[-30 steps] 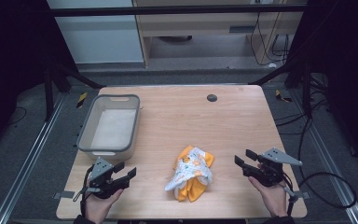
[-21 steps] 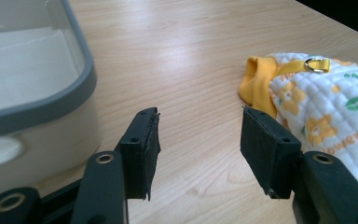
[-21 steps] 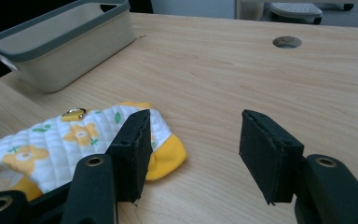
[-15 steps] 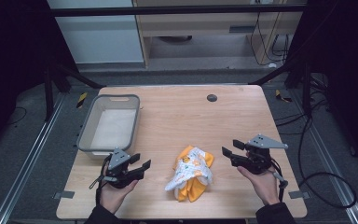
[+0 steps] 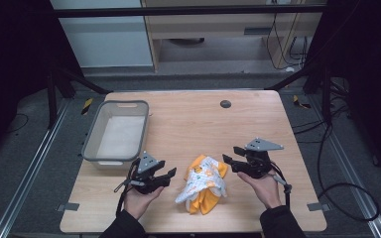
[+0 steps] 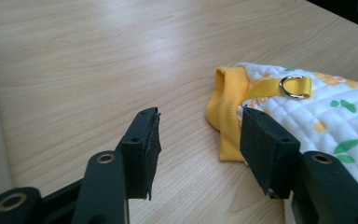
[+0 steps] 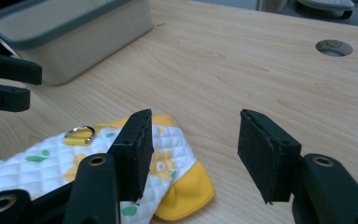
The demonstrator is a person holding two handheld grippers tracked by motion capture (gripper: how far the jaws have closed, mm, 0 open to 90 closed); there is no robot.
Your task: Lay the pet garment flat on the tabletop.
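A crumpled white quilted cloth with yellow trim and a metal ring [image 5: 204, 182] lies near the worktop's front edge. The left gripper [image 5: 166, 174] and right gripper [image 5: 229, 161] flank it, both released and empty, likely to seize opposite ends. The left gripper's jaws have just been closing slightly, nothing between them.

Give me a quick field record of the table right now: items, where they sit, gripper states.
table: wooden top, round hole near far edge
bin: grey bin on the table's left side, nothing seen inside
cloth: white quilted cloth with yellow trim, crumpled, near front edge between the grippers
strap: yellow strap with metal ring on the cloth
left gripper: open, beside the cloth's left edge, nothing between pads
right gripper: open, at the cloth's right, nothing held
contact: neither gripper grips the cloth
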